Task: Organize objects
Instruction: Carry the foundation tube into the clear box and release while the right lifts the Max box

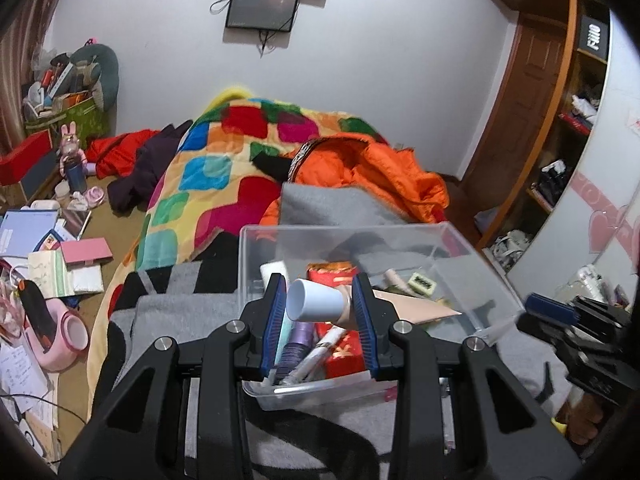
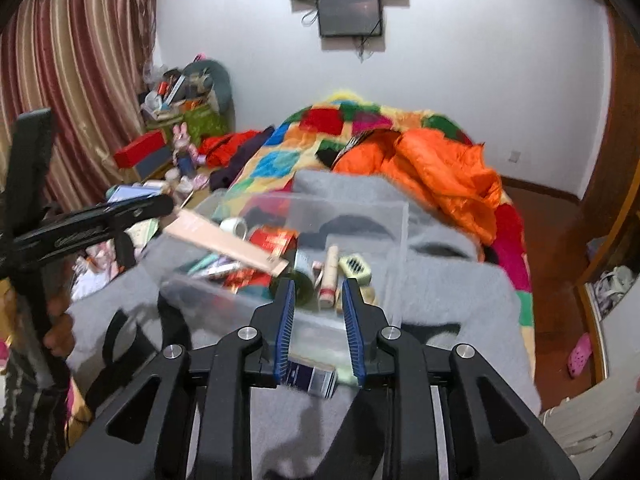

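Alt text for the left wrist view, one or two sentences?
The left gripper holds a white-capped bottle sideways above a clear plastic bin of small items, set on a grey blanket on a cluttered bed.

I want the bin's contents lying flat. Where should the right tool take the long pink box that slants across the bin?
Probably the box's near end, which lies uncovered on top of the other things in the bin. Come down from above with the right tool, closing across the narrow width: the box is long, thin and flat, so its edges give the pads parallel faces.
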Available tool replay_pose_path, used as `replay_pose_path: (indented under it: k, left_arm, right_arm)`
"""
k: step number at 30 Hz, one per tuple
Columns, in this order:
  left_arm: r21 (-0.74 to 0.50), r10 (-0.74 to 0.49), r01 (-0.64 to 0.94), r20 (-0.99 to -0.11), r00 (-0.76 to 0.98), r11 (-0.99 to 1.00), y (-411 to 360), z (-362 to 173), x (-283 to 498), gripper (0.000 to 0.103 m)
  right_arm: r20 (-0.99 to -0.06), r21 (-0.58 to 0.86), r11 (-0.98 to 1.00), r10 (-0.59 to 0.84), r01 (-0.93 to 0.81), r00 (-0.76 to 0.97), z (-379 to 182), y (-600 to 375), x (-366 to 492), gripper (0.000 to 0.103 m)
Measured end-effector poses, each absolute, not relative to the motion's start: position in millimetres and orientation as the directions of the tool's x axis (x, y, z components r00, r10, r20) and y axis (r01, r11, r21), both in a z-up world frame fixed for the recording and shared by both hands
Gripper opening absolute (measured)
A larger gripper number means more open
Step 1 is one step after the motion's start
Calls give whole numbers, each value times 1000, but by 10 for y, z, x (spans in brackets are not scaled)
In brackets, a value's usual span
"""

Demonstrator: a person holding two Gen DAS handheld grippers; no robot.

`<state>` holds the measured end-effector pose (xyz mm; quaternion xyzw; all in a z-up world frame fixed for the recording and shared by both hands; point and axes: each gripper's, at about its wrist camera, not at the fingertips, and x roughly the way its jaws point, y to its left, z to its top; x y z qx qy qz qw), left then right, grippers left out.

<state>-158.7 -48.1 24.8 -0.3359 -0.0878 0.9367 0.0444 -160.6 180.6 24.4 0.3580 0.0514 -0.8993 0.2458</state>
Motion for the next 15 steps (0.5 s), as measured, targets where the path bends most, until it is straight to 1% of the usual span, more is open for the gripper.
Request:
replay_pose_path:
  k: [1, 2, 3, 8, 11, 14, 15]
  left_arm:
    - [-193, 138, -18, -633, -762, -981, -484, 188, -1615, 34]
    - [-196, 141, -16, -641, -754, -980, -485, 141, -1632, 34]
    - [-198, 142, -14, -647, -749, -980, -489, 107, -1645, 34]
    - [-194, 142, -13, -672, -726, -981, -479, -38, -1679, 34]
    - [-177, 137, -21, -678, -722, -984, -445, -49, -1671, 34]
    - [-151, 122, -25, -683, -720, -988, -412, -64, -1666, 34]
    - [-147, 122, -27, -685, -718, -989, -403, -72, -1666, 34]
  right_arm:
    - [-677, 86, -874, -403, 478, -616, 211, 1813, -1601, 36]
    - [-684, 89, -875, -400, 475, -609, 170, 1820, -1591, 45]
    - [-695, 93, -877, -396, 471, -600, 105, 1826, -1574, 51]
    - [-746, 100, -894, -357, 436, -562, -174, 1793, -1543, 53]
    - [-782, 79, -917, -300, 391, -546, -352, 1737, -1578, 53]
    - [-802, 81, -934, -269, 349, -534, -462, 1706, -1634, 53]
    - [-805, 85, -939, -263, 334, -533, -489, 1694, -1633, 55]
